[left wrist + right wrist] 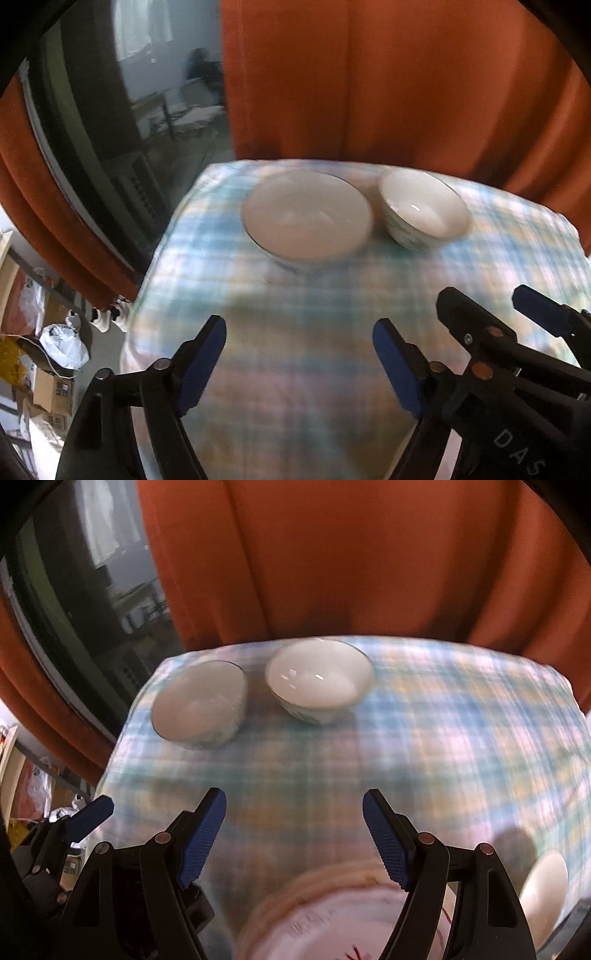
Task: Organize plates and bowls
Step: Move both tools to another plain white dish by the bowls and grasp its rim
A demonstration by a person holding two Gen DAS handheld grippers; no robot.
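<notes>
Both my left claw [299, 363] and right claw [294, 836] gape wide and empty over the near half of the checked tablecloth [443, 738], so I should slow down, square up, then straddle a rim of the two bowls [319, 681] near its far-left corner.

Two white bowls [199, 705] [319, 681] on checked tablecloth [443, 720], plate [325, 923] below

Two bowls are sitting side by side near the far edge of the cloth-covered table [443, 738]: the left bowl [199, 705] just beside the right bowl [319, 681], apart. A plate [332, 923] is lying at the near edge, with a third bowl [546, 886] sitting to its right. A curtain [351, 561] is hanging behind the table.
</notes>
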